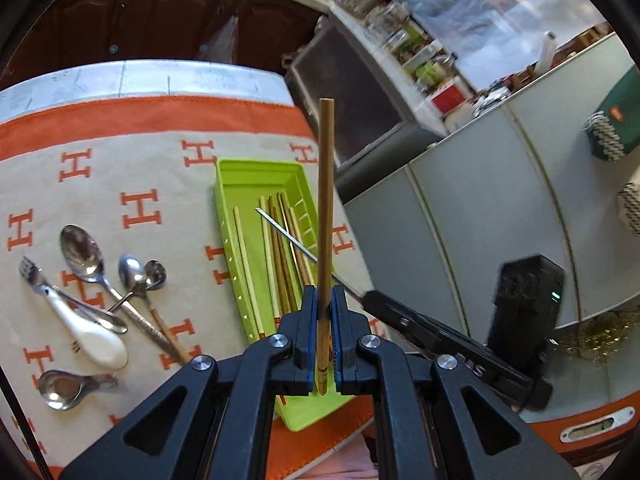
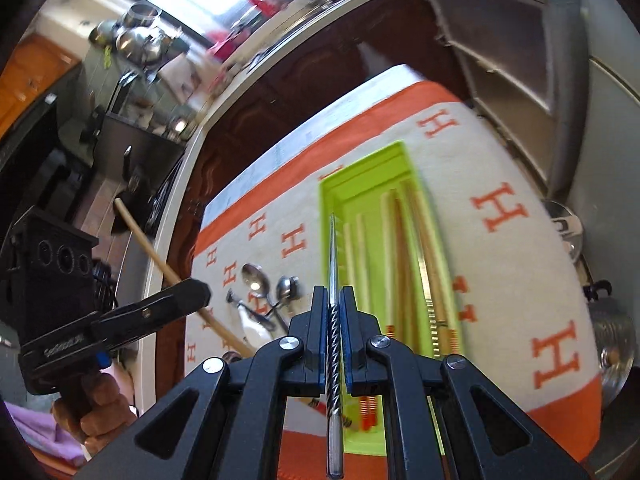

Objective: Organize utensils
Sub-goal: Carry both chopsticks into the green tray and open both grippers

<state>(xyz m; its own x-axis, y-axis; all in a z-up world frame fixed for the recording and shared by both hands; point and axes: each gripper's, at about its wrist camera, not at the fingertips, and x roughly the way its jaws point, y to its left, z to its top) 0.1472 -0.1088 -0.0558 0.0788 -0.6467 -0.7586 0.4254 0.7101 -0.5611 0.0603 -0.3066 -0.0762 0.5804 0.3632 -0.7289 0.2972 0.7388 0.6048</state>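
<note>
Claws [image 1: 325, 300] [image 2: 335, 304] above table | tray [image 1: 256, 172] at cloth's right edge

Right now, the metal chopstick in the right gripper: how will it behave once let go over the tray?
The metal chopstick looks thin, round and polished, so it will likely slide or roll. The right gripper pinches its twisted section, which probably gives grip; the smooth tip would be slicker. It reads stiff, showing no sag. The green tray has grooves, which should stop rolling.
</note>
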